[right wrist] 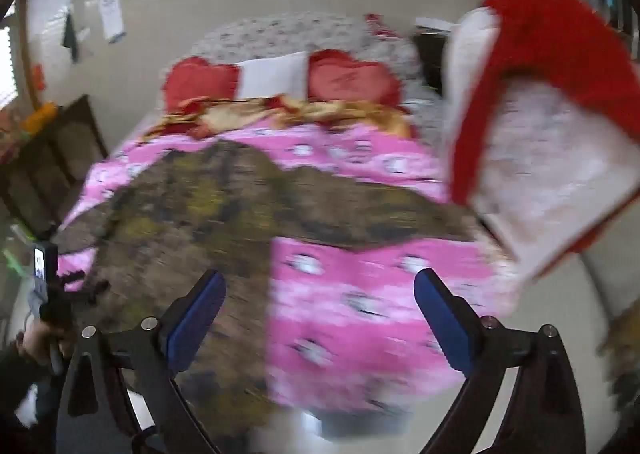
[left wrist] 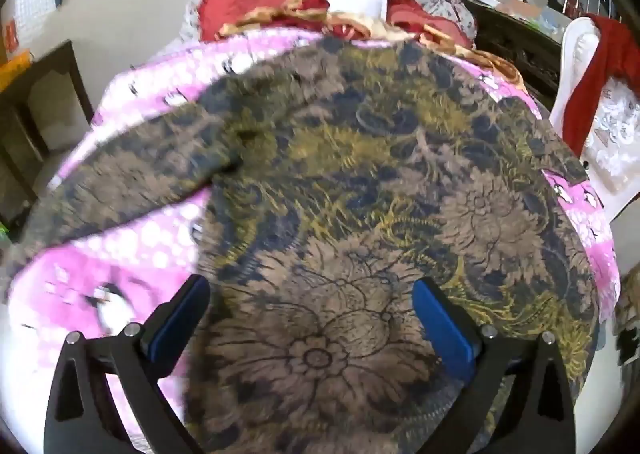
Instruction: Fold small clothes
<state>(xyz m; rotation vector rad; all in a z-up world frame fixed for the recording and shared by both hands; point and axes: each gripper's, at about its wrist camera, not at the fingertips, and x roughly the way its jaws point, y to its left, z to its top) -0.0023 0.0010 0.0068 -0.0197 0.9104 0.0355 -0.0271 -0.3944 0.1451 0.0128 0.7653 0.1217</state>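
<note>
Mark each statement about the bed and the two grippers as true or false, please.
1. The patterned garment lies on a pink bedspread. True.
2. The left gripper is shut on the garment. False: its jaws stand open, above the cloth.
3. The right gripper is open. True.
4. The heart-shaped pillows are blue. False: they are red.
5. A red cloth hangs over the white chair. True.

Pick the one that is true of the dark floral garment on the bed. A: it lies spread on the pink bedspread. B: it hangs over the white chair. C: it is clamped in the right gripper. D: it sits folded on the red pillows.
A: the dark floral garment lies spread flat on the pink bedspread, both grippers open and empty.
</note>
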